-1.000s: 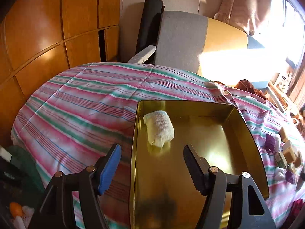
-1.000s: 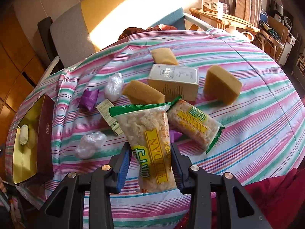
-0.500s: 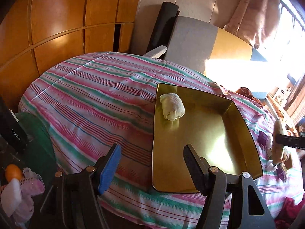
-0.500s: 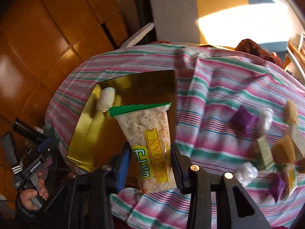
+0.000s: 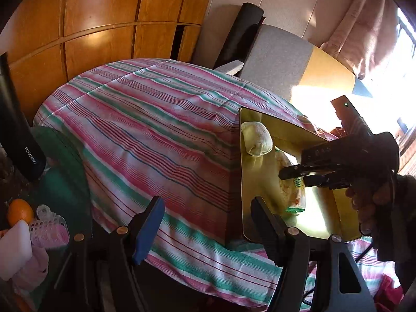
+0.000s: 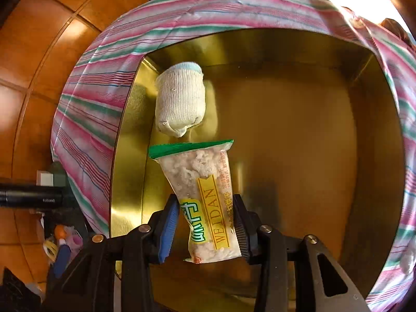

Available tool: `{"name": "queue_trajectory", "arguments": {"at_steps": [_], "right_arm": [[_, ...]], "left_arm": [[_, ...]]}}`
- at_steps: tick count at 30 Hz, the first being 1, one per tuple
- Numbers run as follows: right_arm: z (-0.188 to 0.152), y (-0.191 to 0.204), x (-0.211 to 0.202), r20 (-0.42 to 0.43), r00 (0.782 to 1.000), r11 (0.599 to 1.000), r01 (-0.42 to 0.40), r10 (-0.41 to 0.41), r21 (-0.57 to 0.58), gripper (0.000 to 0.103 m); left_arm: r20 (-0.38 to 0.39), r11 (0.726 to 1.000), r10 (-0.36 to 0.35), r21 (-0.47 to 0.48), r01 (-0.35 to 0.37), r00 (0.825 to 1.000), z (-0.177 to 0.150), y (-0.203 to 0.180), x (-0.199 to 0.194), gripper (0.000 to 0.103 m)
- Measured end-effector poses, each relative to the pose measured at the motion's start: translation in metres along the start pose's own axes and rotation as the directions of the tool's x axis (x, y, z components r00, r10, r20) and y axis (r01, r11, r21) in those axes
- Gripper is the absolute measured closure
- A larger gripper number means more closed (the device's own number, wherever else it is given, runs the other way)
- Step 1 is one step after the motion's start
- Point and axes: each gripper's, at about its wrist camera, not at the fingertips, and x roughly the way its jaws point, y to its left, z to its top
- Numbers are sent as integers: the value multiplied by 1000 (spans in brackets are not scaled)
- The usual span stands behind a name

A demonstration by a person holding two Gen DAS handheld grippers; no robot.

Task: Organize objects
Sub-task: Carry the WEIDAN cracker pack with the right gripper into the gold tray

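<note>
Orange wood-panelled cupboards stand behind my round table, which wears a pink, green and white striped cloth (image 5: 156, 130). On it sits the shallow gold metal tin (image 6: 299, 130), and at its far left corner lies a rolled cream knitted sock with a pale blue cuff (image 6: 180, 98).

My right gripper (image 6: 205, 231) hangs over the tin with a clear plastic snack packet (image 6: 205, 197) between its fingers; I read "WEIDAN" in brown on a yellow band down the packet, green characters beside it, and a green sealed top edge pointing toward the sock. The jaws are just starting to part, though the pads are on the packet's sides. In my left view, that gripper and the hand (image 5: 374, 200) carrying it reach in from the right.

My left gripper (image 5: 208, 223) stands wide with nothing between its fingers, near the tin's front left corner. At far left, a black cylinder (image 5: 18, 135) reads "FUGUANG".
</note>
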Motion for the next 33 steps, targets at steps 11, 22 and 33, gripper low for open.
{"name": "queue_trajectory", "arguments": {"at_steps": [11,22,33], "right_arm": [[-1,6,-17,79,979,982,-190,190,1,46],[-74,-2,-88,384,923,960,127,-22,-250,35],[-128,-35,-117,548,826,926,300,-131,-231,30]], "left_arm": [[19,1000,20,12,-20,1000,-1,-2,-1,32],[60,997,56,57,-60,997,-1,-24,-16,32],[100,985,53,160,-69,994,-5,-64,-34,26]]}}
